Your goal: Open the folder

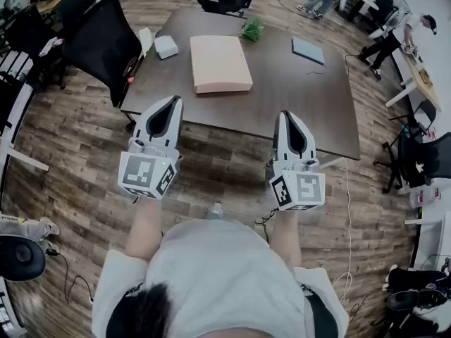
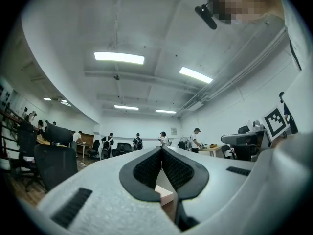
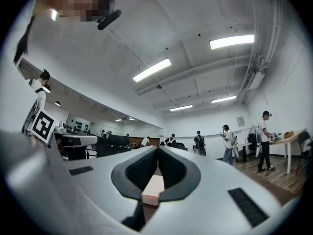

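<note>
A closed pale pink folder (image 1: 220, 63) lies flat on the dark brown table (image 1: 296, 97), toward its far middle. Both grippers hover side by side over the wooden floor, short of the table's near edge and pointing at it. My left gripper (image 1: 173, 102) is shut with nothing in it; its tips meet in the left gripper view (image 2: 161, 149), and a corner of the folder (image 2: 164, 192) shows through the gap below. My right gripper (image 1: 285, 115) is also shut and empty (image 3: 158, 148), with the folder (image 3: 152, 189) seen beyond its pads.
On the table also sit a small white box (image 1: 166, 46), a green plant (image 1: 252, 28) and a grey-blue notebook (image 1: 308, 50). Black office chairs (image 1: 106, 37) stand at the table's left and far end. A cable (image 1: 348, 210) trails on the floor at right. People stand at the back.
</note>
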`<state>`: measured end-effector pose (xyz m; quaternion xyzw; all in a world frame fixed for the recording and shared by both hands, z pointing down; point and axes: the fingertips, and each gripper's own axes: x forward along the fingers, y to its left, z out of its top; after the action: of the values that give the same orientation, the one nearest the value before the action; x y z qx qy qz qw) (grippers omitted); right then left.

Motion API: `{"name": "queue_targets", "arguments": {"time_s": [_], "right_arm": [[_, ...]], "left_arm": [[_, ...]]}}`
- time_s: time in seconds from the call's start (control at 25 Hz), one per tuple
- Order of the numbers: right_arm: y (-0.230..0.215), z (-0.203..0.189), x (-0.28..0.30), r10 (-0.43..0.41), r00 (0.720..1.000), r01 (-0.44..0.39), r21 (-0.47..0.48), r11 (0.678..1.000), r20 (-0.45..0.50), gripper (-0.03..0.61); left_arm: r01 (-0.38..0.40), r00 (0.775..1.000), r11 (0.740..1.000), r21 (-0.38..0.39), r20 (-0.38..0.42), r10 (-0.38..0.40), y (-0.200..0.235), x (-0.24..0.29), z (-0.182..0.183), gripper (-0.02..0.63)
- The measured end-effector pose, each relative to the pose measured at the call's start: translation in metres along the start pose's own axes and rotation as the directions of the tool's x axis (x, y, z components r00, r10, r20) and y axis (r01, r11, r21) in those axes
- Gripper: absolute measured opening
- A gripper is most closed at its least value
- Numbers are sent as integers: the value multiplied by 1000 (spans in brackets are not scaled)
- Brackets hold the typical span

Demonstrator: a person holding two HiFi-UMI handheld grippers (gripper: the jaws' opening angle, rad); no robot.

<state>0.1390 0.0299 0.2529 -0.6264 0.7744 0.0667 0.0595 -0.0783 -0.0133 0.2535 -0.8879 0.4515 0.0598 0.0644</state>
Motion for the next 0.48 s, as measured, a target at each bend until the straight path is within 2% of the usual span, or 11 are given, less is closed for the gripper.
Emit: {"name": "queue_targets", "arguments": {"time_s": [0.24,0.48], "right_arm": [[-38,-16,12,12,1000,-12,39,999,-3,12],[-53,-32,24,26,1000,-25,67,997,-14,12]], "left_arm": [[-4,1000,1000,11,-16,4,-19,34,-10,8],[-1,998,1000,32,-57,3,-24,53,-24,8]]}}
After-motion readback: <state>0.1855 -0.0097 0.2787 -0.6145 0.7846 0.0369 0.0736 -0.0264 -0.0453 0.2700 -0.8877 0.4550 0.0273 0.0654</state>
